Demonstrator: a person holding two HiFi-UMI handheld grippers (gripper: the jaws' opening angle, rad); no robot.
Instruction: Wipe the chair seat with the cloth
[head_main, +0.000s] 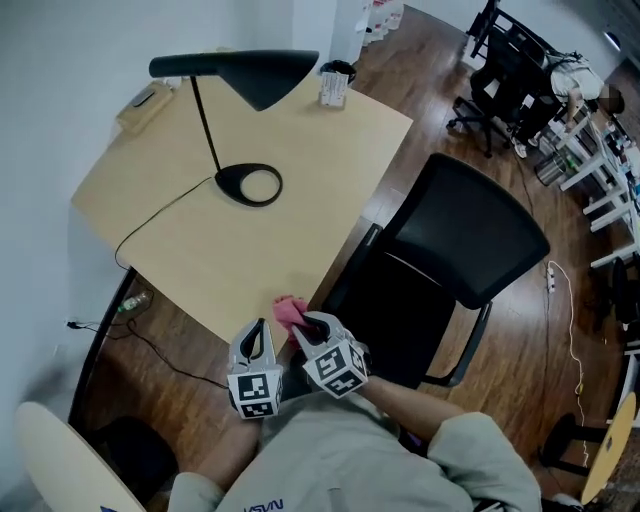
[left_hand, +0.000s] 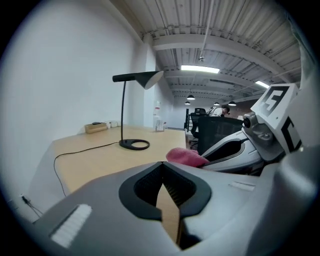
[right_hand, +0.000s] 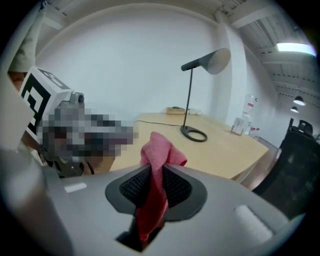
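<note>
Wood counter: cloth is off it, so I reckon pickup is done.
Black chair seat: just beside counter edge; I judge wiping not begun.
Right claw: pinching pink cloth over counter edge, near seat.
Left claw: pressed together, empty.

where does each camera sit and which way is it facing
Head view: on the person's head, looking steeply down at desk, chair, left gripper, right gripper, right forearm.
Left gripper view: rides the left gripper, looking along its shut, empty jaws across the desk to the lamp.
Right gripper view: rides the right gripper, whose jaws clamp the pink cloth, facing the lamp.
Shared: all show desk, lamp, cloth.
</note>
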